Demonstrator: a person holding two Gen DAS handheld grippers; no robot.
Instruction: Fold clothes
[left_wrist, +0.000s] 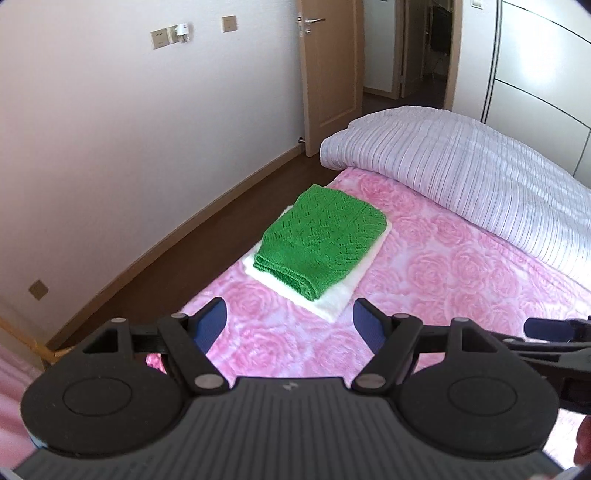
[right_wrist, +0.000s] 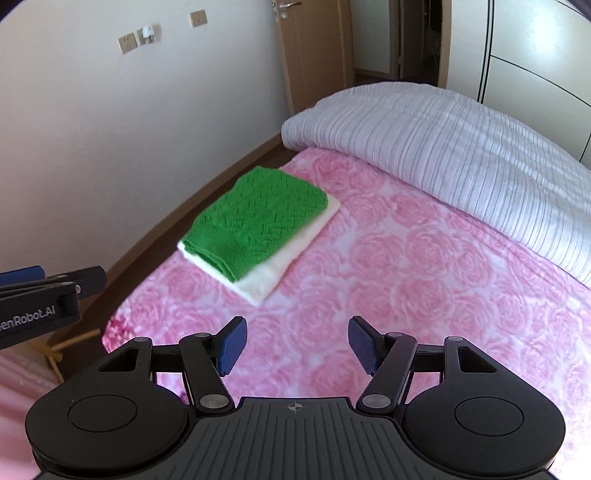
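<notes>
Both claws, left (left_wrist: 288, 325) and right (right_wrist: 295, 343), hang spread wide with nothing in them over my pink bedspread (right_wrist: 406, 295). Ahead, near the bed's edge, the green knit (left_wrist: 317, 240) sits folded on a folded white piece (left_wrist: 332, 299). Looks done; no loose clothes visible.

A folded green knit garment (left_wrist: 319, 240) with a zigzag openwork pattern lies flat atop a folded white, seemingly fleecy piece (left_wrist: 325, 295), at 12 o'clock in the left wrist view, 11 o'clock in the right.
</notes>
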